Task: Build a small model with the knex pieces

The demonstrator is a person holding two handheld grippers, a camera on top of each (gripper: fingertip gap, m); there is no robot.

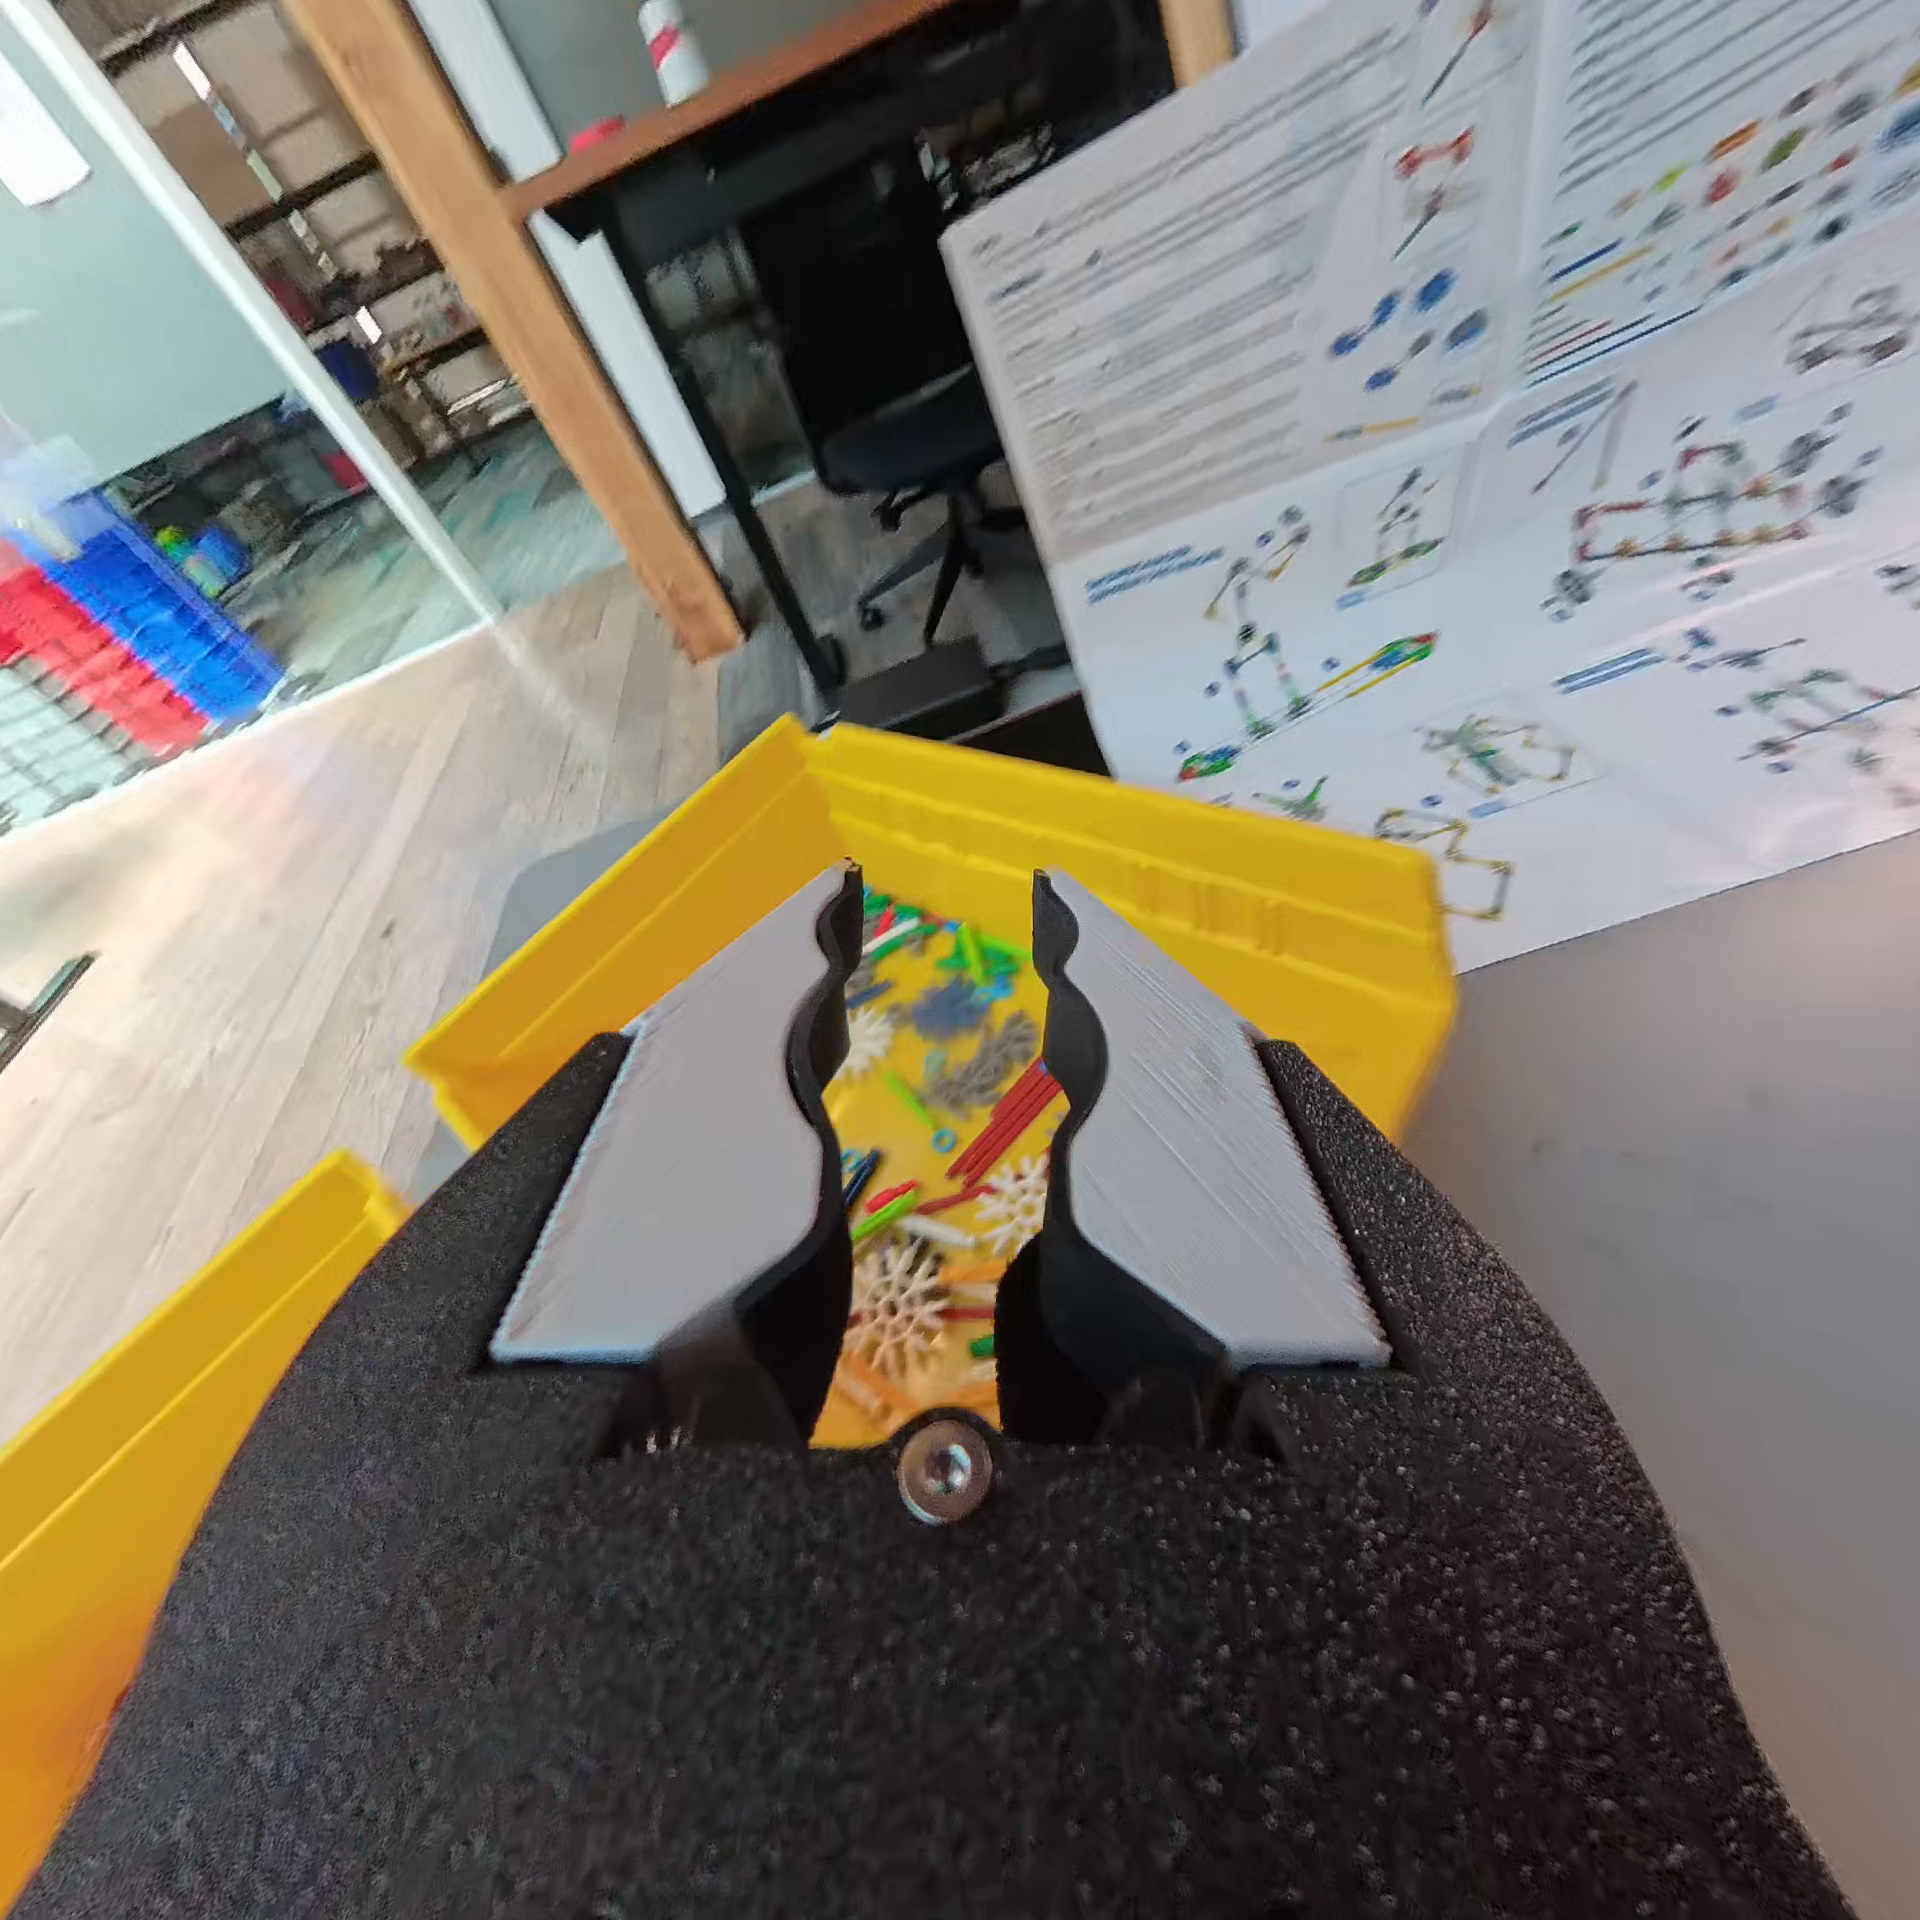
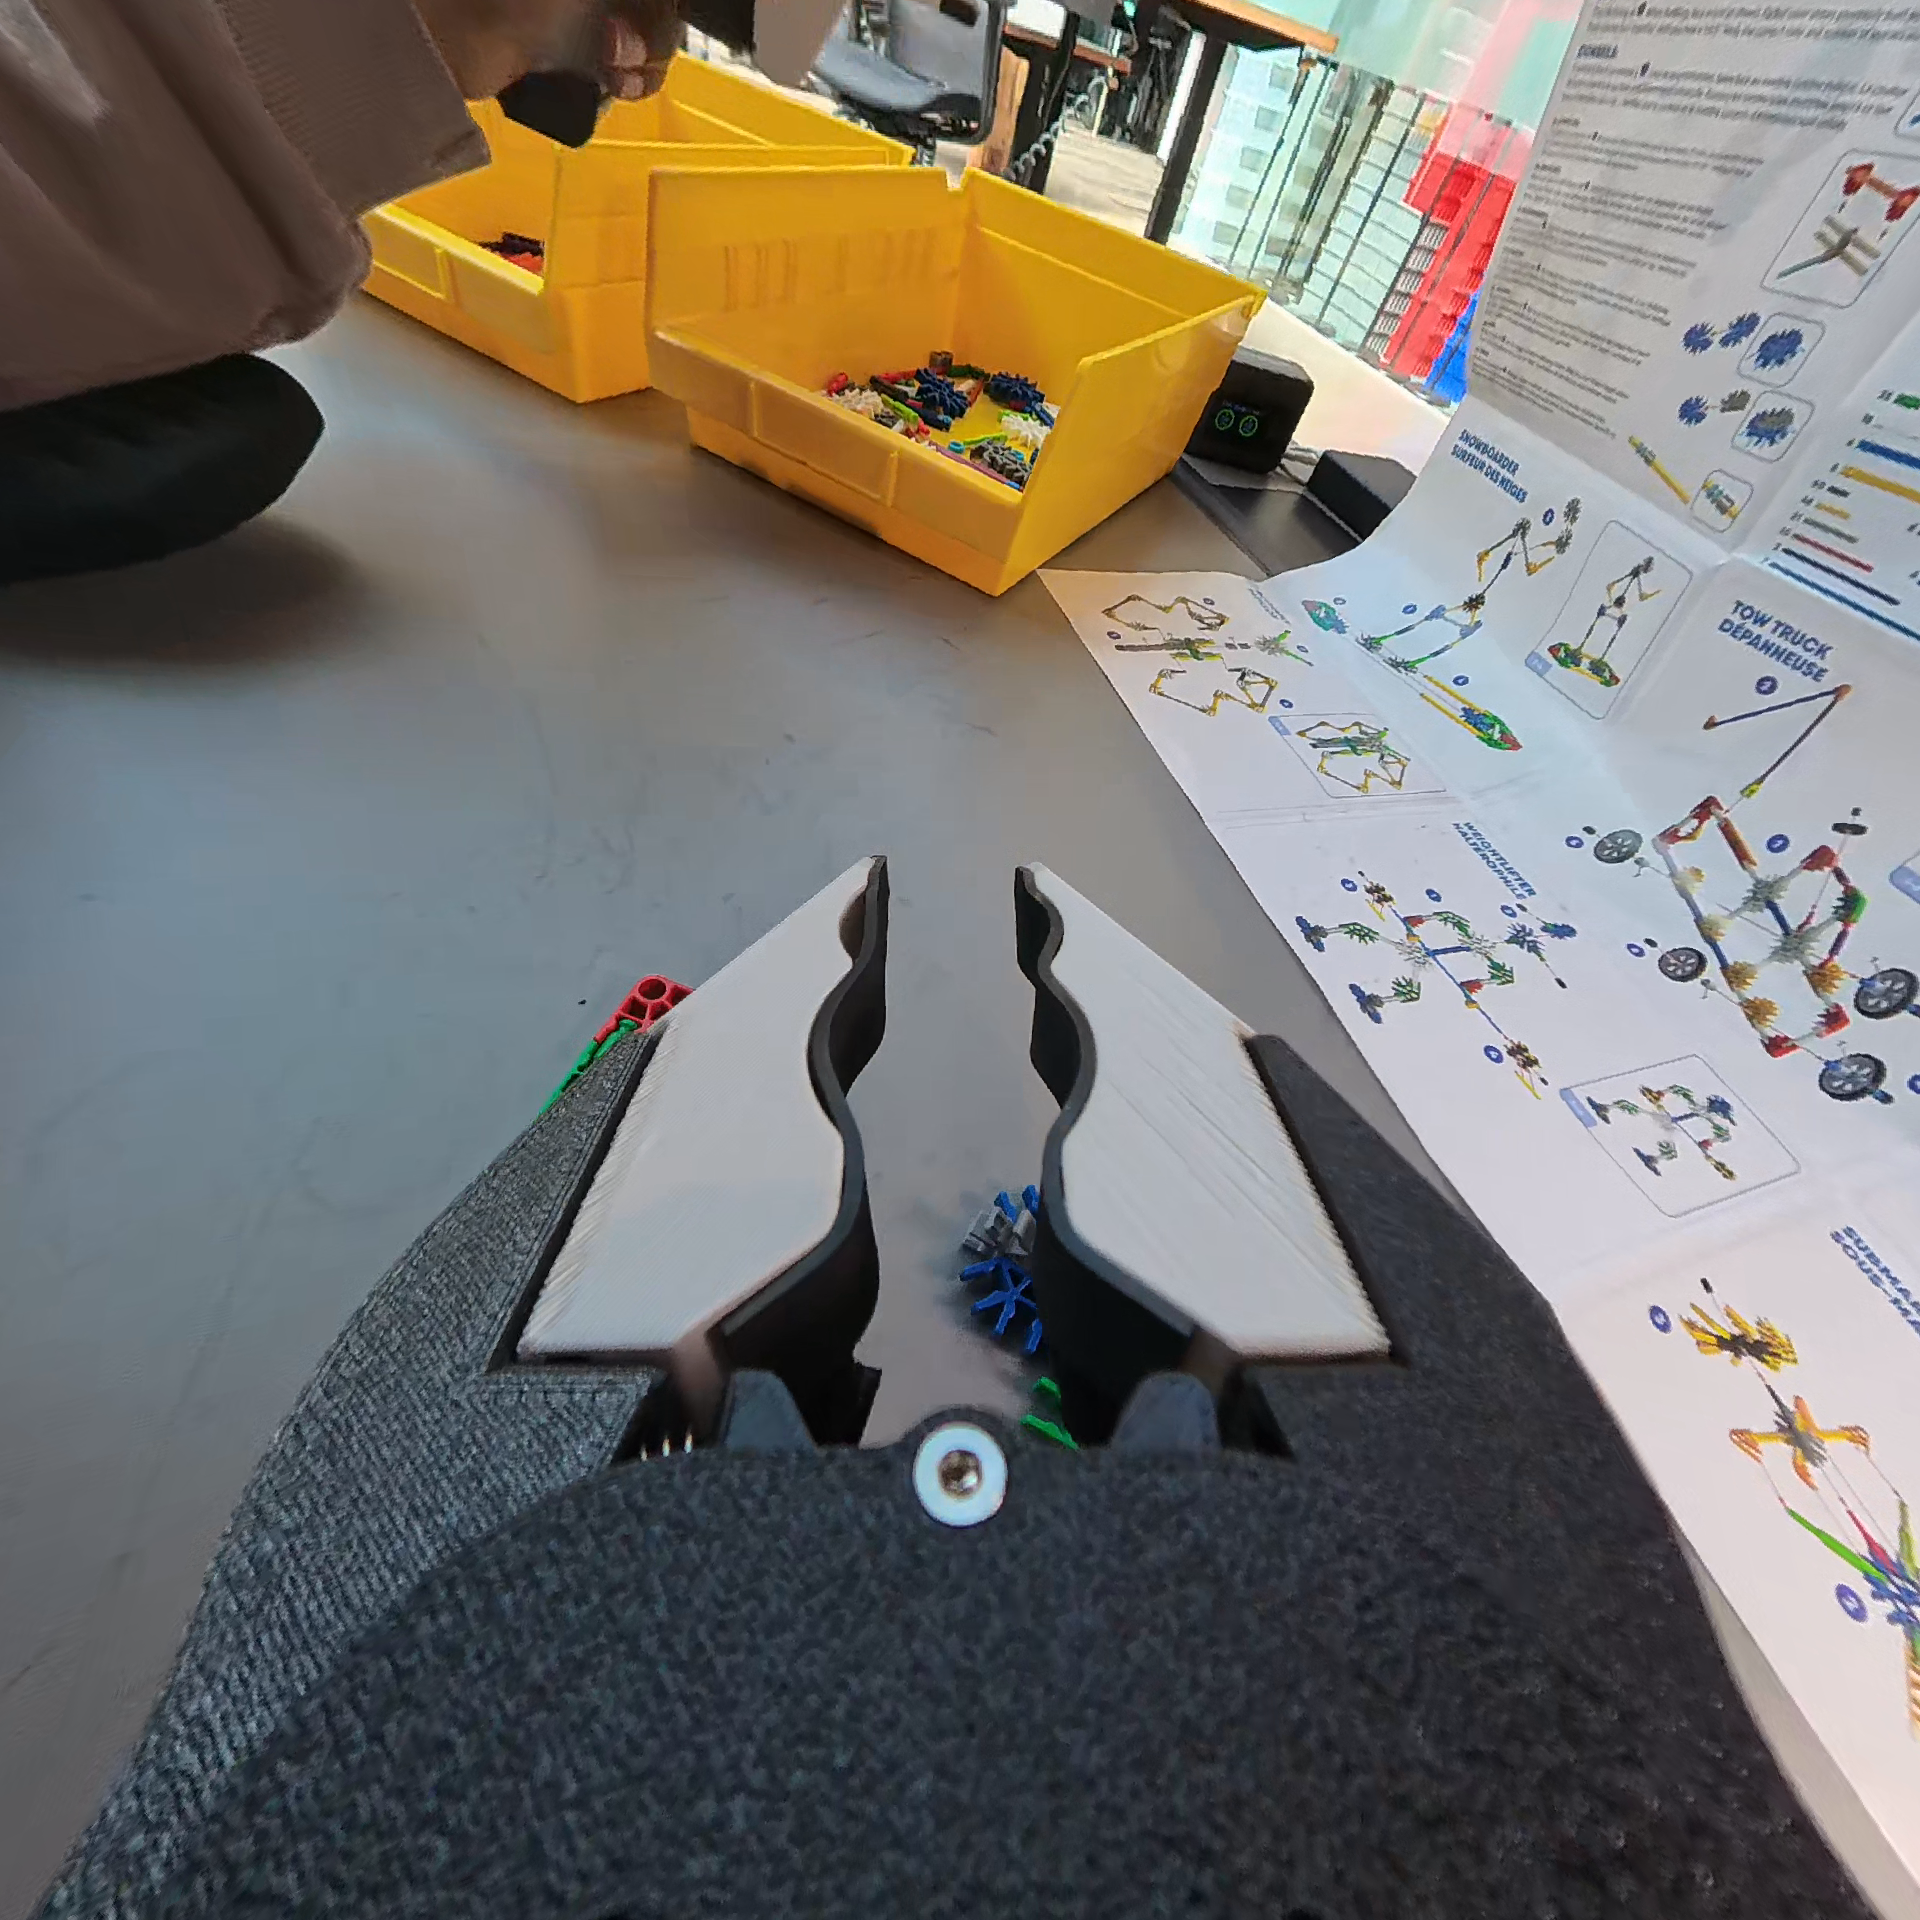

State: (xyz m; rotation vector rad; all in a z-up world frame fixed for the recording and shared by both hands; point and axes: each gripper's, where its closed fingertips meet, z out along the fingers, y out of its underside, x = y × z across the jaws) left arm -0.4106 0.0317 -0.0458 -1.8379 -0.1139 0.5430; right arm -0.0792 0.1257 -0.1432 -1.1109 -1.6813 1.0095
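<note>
The left gripper (image 1: 948, 883) hangs spread wide over the yellow bin (image 1: 1143, 862) of toy sticks (holding nothing). The right gripper (image 2: 951, 883) is spread too, above blue pieces (image 2: 1003, 1273) on the grey table (image 2: 416, 779).

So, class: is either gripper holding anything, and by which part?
Nothing is held. The left gripper is open above the yellow bin; the right gripper is open over the table.

yellow bin (image 1: 1132, 862), grey table (image 2: 436, 831), multicoloured pieces (image 1: 935, 1081)

Office-like workspace: wooden desks (image 1: 540, 343), swivel chair (image 1: 914, 457), glass partition (image 1: 208, 436), stacked storage bins (image 1: 125, 644).
</note>
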